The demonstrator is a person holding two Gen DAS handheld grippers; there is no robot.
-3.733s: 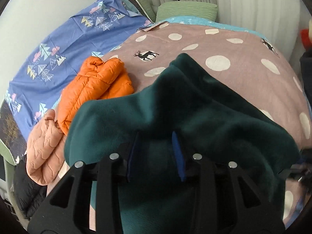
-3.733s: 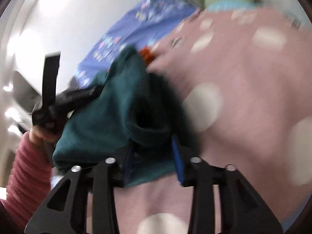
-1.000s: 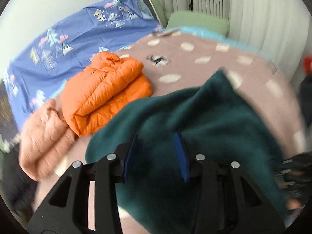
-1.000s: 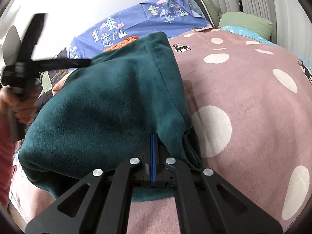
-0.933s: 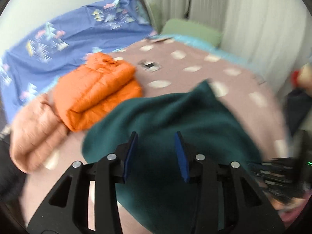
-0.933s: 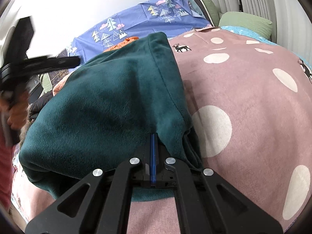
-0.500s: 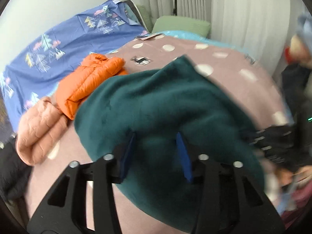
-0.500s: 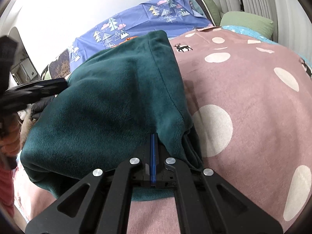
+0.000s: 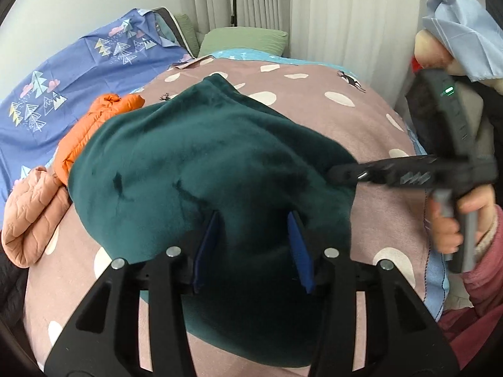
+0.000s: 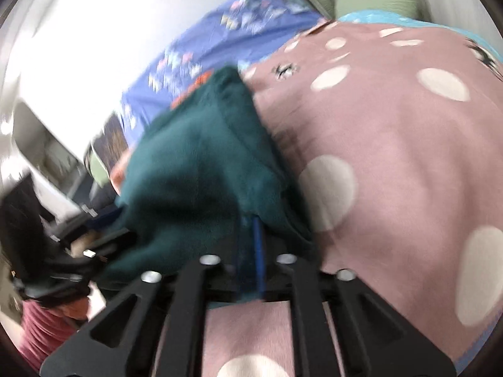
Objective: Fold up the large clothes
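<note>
A dark green fleece garment (image 9: 204, 169) lies bunched on the pink dotted blanket (image 9: 371, 119). My left gripper (image 9: 253, 245) is open, its blue pads over the garment's near edge. My right gripper (image 10: 251, 238) is shut on the garment's right edge; it also shows in the left wrist view (image 9: 342, 174), reaching in from the right. The right wrist view is blurred; the green garment (image 10: 195, 169) fills its left half.
A folded orange puffer jacket (image 9: 94, 122) and a peach quilted jacket (image 9: 31, 213) lie left of the garment. A blue patterned sheet (image 9: 63, 88) and green pillow (image 9: 242, 39) are at the back. Curtains and a bundle of clothes (image 9: 456, 40) stand on the right.
My left gripper has dropped onto the garment's near edge and stays open. My right gripper, still shut on the garment, has moved and its view has blurred.
</note>
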